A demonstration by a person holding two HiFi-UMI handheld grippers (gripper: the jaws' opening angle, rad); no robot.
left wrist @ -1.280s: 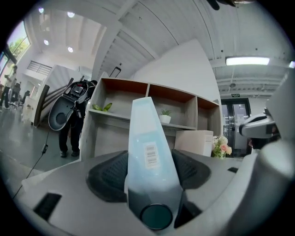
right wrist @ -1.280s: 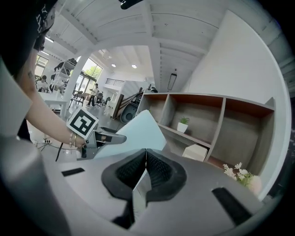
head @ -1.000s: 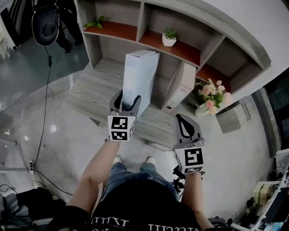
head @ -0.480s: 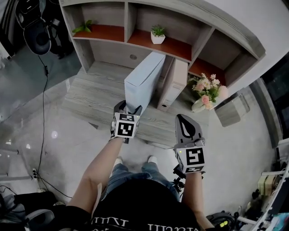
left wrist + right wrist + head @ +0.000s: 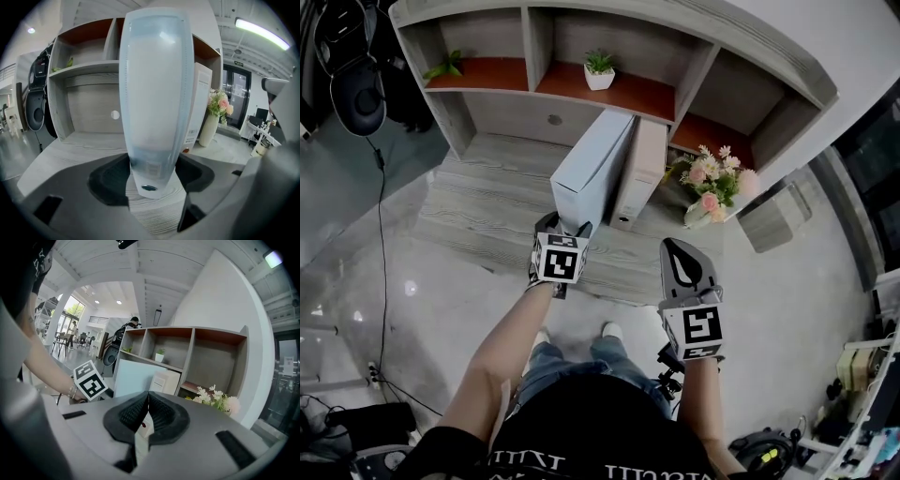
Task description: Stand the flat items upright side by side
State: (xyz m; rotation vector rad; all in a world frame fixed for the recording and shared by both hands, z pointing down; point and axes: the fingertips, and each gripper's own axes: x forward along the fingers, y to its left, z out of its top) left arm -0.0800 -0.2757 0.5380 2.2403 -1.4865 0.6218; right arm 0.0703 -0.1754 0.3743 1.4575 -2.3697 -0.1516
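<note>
1. Head view: left gripper point(image 5: 565, 228) clamped on white box point(image 5: 592, 169), which stands upright on desk point(image 5: 483, 202) beside second box point(image 5: 639, 164). Middle compartment of shelf point(image 5: 534, 42) holds potted plant point(image 5: 599, 70).
2. Left gripper view: pads grip the white box's lower end.
3. Right gripper view: right gripper point(image 5: 147, 401) jaws together, holding nothing.

No words or numbers can be read. The label point(image 5: 190, 136) on the beige box point(image 5: 204, 93), beyond the left hand-held gripper point(image 5: 565, 226), carries print too small to make out.

White box point(image 5: 594, 169) lowered to the desk point(image 5: 487, 199), upright beside beige box point(image 5: 640, 169), left gripper point(image 5: 564, 226) sunk lower
</note>
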